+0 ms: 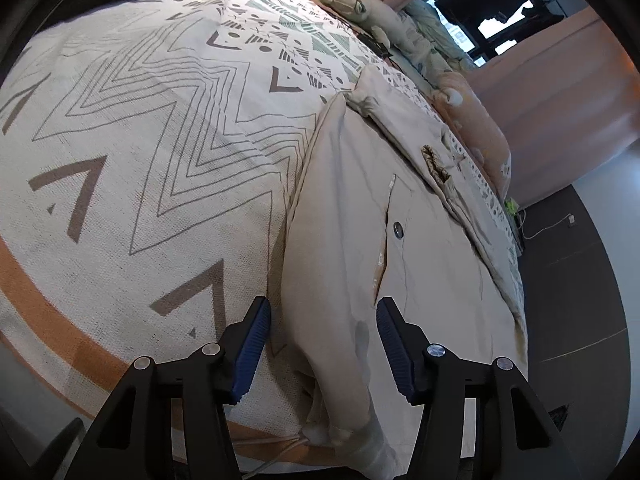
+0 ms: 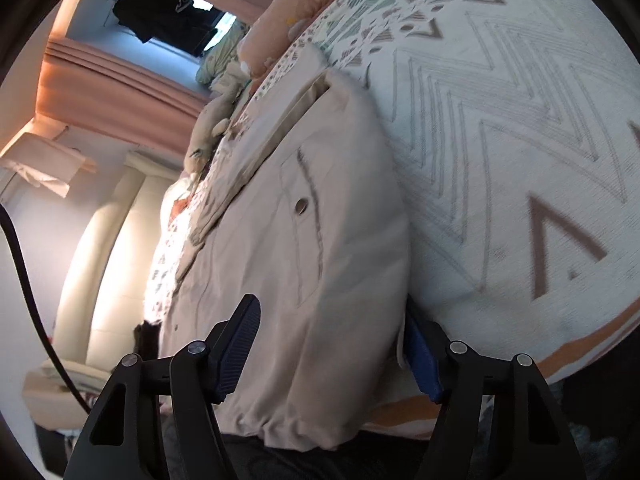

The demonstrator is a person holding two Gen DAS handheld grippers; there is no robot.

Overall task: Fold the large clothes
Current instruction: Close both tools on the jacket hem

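A beige jacket (image 1: pixel 360 208) lies spread along the edge of a bed, on a white bedspread (image 1: pixel 140 140) with grey zigzags and an orange band. A snap button (image 1: pixel 398 231) shows on its pocket. My left gripper (image 1: pixel 323 336) hangs open over the jacket's near hem, with one blue pad over the bedspread and the other over the cloth. In the right wrist view the same jacket (image 2: pixel 312 184) fills the middle. My right gripper (image 2: pixel 332 340) straddles its near corner. The left pad stands beside the cloth, and the right pad is partly hidden under the jacket's edge.
A plush toy (image 1: pixel 360 4) and peach pillows (image 1: pixel 480 136) line the far side of the bed. Peach curtains (image 1: pixel 560 92) and a dark floor (image 1: pixel 572 280) lie beyond. A black cable (image 2: pixel 24 264) hangs at the left of the right wrist view.
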